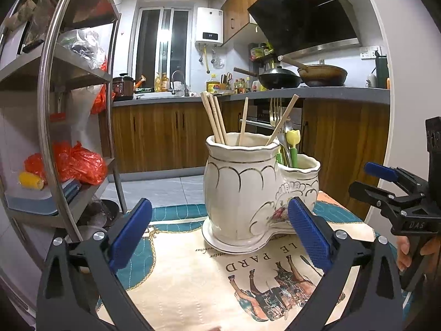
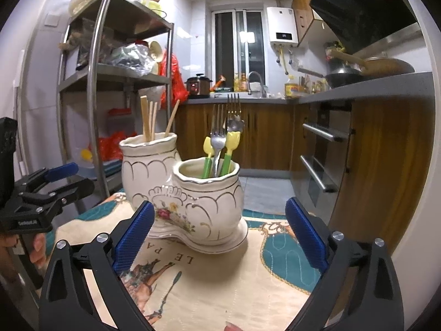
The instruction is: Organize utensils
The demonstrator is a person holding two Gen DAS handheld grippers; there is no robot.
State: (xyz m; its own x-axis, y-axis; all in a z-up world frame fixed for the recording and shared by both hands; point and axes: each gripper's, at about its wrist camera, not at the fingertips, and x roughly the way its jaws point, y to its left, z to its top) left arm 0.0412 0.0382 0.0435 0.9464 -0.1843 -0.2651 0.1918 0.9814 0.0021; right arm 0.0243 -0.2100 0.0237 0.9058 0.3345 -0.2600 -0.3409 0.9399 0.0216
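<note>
A white ceramic double utensil holder [image 1: 242,190] with gold trim stands on a printed cloth [image 1: 193,275]. Its tall pot holds several wooden chopsticks [image 1: 213,117]. Its lower pot [image 2: 209,190] holds forks [image 2: 217,129] and yellow-green tulip utensils [image 2: 231,146]. My left gripper [image 1: 220,237] is open and empty, in front of the holder. My right gripper [image 2: 219,242] is open and empty, facing the lower pot. Each gripper also shows at the edge of the other's view: the right one [image 1: 386,182], the left one [image 2: 55,182].
A steel shelf rack [image 2: 93,82] with bags and dishes stands to the left. A kitchen counter [image 1: 303,93] with woks [image 1: 278,78], bottles and a sink runs behind. An oven [image 2: 322,160] is to the right. The cloth-covered table ends just behind the holder.
</note>
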